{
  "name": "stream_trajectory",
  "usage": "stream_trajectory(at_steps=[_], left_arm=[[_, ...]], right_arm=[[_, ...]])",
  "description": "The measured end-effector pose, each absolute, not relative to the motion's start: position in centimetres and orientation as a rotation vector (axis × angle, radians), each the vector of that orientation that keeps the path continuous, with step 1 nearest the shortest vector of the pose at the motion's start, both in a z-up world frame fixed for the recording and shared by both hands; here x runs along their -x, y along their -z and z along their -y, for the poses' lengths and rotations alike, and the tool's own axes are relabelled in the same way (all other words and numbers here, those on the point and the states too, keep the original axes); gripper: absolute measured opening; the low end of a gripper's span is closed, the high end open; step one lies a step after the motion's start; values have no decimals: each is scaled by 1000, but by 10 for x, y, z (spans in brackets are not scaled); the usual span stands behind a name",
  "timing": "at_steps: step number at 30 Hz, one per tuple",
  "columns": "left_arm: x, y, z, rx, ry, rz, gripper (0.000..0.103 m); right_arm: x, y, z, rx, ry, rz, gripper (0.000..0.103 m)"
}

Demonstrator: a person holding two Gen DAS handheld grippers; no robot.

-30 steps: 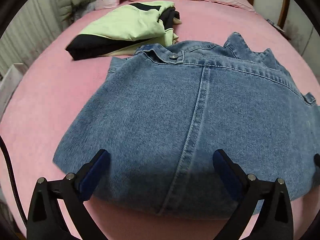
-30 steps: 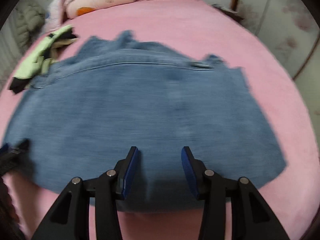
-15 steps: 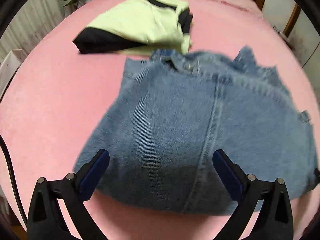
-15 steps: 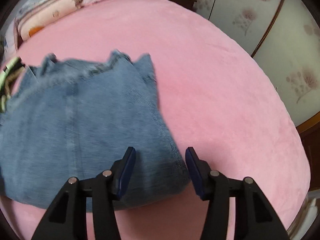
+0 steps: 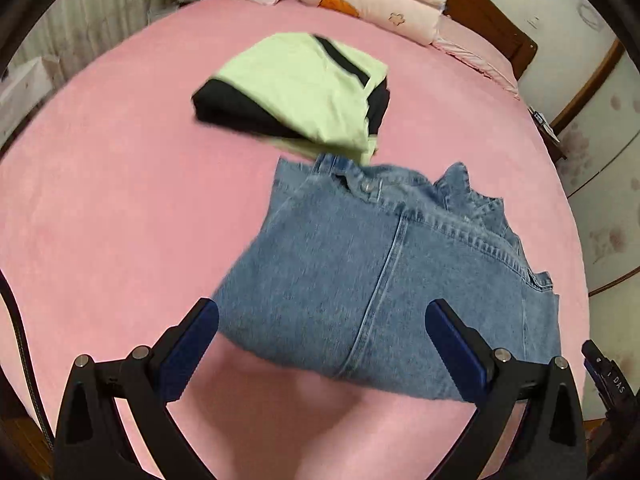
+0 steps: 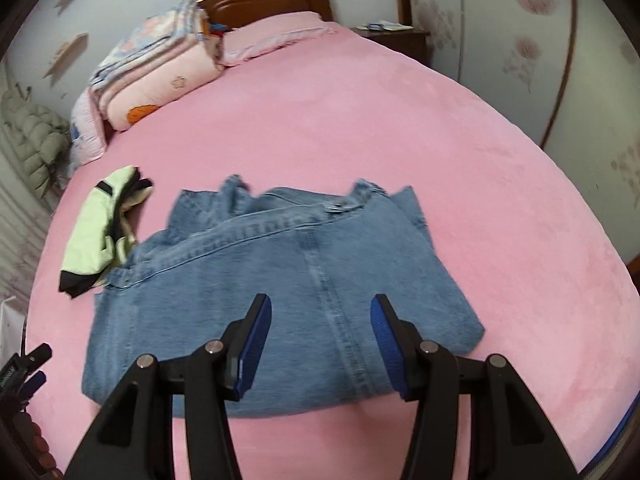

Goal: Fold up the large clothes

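Denim jacket lies folded into a compact rectangle on the pink bed, collar and button at the far edge, centre seam running toward the cameras. Left tool jaws wide apart, holding nothing, above the near fold edge. Right tool also apart and empty, over the same near edge. Folded green-and-black garment sits just beyond the jacket, touching or nearly touching its collar corner. Judgement: 2 items look folded; the jacket seems done or needs 1 last tidy. Stacked quilts by the headboard.
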State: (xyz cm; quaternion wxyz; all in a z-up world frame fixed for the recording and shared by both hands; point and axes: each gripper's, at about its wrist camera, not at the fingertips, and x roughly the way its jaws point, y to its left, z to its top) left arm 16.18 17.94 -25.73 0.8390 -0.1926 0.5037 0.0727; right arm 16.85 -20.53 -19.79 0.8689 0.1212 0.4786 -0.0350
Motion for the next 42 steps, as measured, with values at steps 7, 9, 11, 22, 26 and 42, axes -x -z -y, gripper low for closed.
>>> stream_trajectory(at_steps=[7,9,11,22,26,42], left_arm=[[-143,323,-185,644,-78,-1127,103],[-139,344,-187,710,-49,-1125,103],[-137,362,-187,764,-29,-1133,102],[-161,397,-188,785,48,-939,102],[-187,398,-194,790,53,-885,102],[-197,330,-173,529,38,-813,10]], right_arm=[[-165,213,156,-178,-59,-1042,49],[-162,224,144,-170,-91,-1066,44],[-158,235,134,-162,-109,-1090,40],[-150,259,103,-130,-166,-1094,36],[-152,271,102,-136,-158,-1102,35],[-190,305,73,7,-142,-1082,9]])
